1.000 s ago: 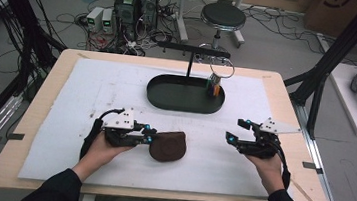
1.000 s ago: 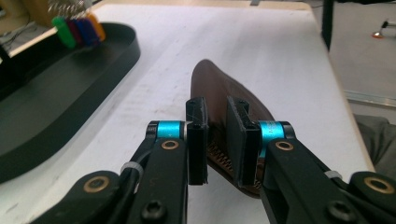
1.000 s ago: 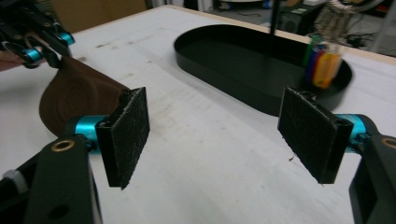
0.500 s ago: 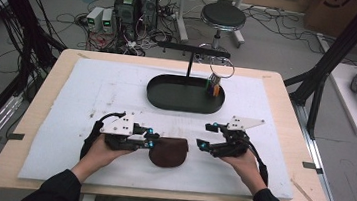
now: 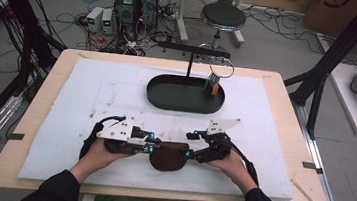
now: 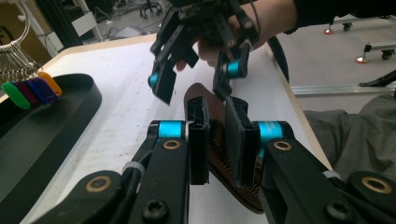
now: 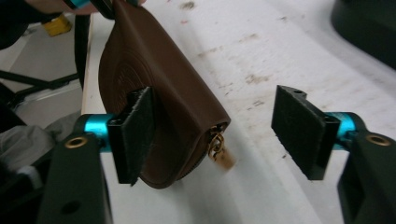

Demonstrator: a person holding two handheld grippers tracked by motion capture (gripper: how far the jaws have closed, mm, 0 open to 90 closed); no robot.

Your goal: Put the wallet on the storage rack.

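Near the front edge of the white mat (image 5: 91,96), between the two hands, the brown leather pouch (image 5: 167,157) was seen lying, and it was clamped at its left end by the left gripper (image 5: 154,144). From the left gripper view the pouch (image 6: 219,154) was shown pinched edge-on, both black pads pressed tight against its sides, the left gripper (image 6: 217,140) drawn together on it.

Over on the other side, the right gripper (image 5: 189,144) had been brought right up to the pouch's right end. Its jaws were held apart, though they had just been closing a little. In the right gripper view the pouch (image 7: 163,98) was found between the pads of the right gripper (image 7: 215,130): one pad was seen just against the leather's side, the other well clear of it over bare mat, so no grip was made there. A small brass zip pull (image 7: 219,151) was seen hanging at the pouch's near end, just above the mat.

Farther back on the mat, a black oval tray (image 5: 167,97) was seen with a thin stand rising from it, and a ring of keys with coloured tags (image 5: 213,86) was hung over its right end. The mat itself was spread across a wooden table (image 5: 286,107), and both the person's dark sleeves were seen coming in from below.
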